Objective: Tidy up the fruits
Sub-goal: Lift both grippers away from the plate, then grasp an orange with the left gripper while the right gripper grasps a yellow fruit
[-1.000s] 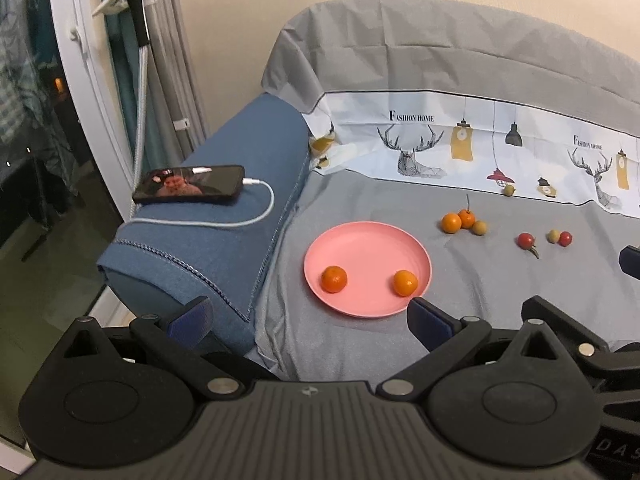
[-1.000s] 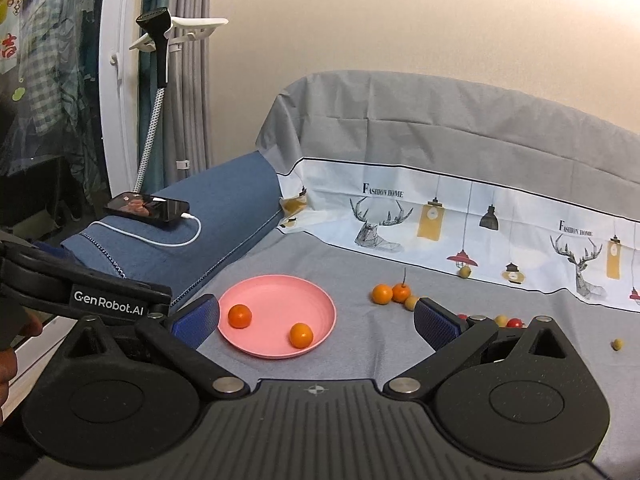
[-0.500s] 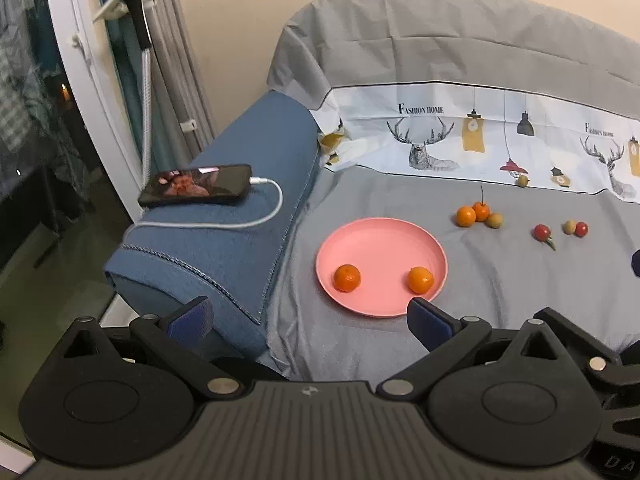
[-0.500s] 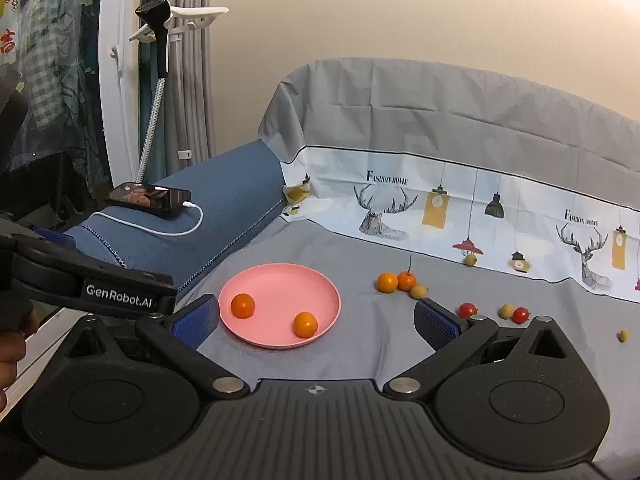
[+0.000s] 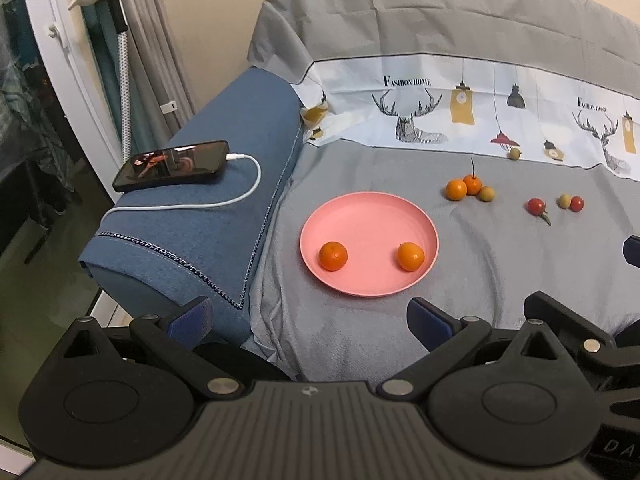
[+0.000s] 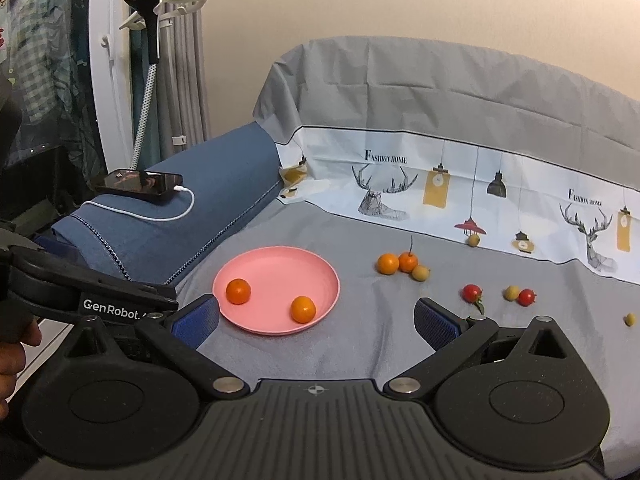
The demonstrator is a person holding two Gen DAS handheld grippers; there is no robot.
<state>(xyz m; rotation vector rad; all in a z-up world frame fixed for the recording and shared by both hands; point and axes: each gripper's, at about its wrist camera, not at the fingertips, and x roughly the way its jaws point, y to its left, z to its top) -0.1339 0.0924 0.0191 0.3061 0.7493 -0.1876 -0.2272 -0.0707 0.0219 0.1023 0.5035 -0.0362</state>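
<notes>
A pink plate [image 5: 372, 220] [image 6: 280, 272] lies on the grey sofa cover and holds two small oranges [image 5: 333, 256] [image 5: 411, 256]. Two more oranges [image 5: 456, 189] [image 6: 388, 263] and a yellow-green fruit [image 5: 487, 193] cluster to its right. Farther right lie a red cherry tomato [image 5: 535, 206] [image 6: 472, 293] and a yellow-green and red pair [image 5: 576, 203] [image 6: 526, 297]. My left gripper [image 5: 308, 320] is open and empty, in front of the plate. My right gripper [image 6: 316, 320] is open and empty, near the plate's front right.
A phone [image 5: 172, 165] on a white charging cable [image 5: 240, 196] rests on the blue armrest [image 5: 208, 220] left of the plate. A phone stand [image 6: 146, 40] and curtains stand at far left. Single yellow-green fruits lie by the printed cloth [image 6: 474, 240] and at far right [image 6: 630, 319].
Both grippers have moved forward and tilted, so the plate and fruits sit higher and closer in view. Nothing was grasped and the fruits have not moved.
</notes>
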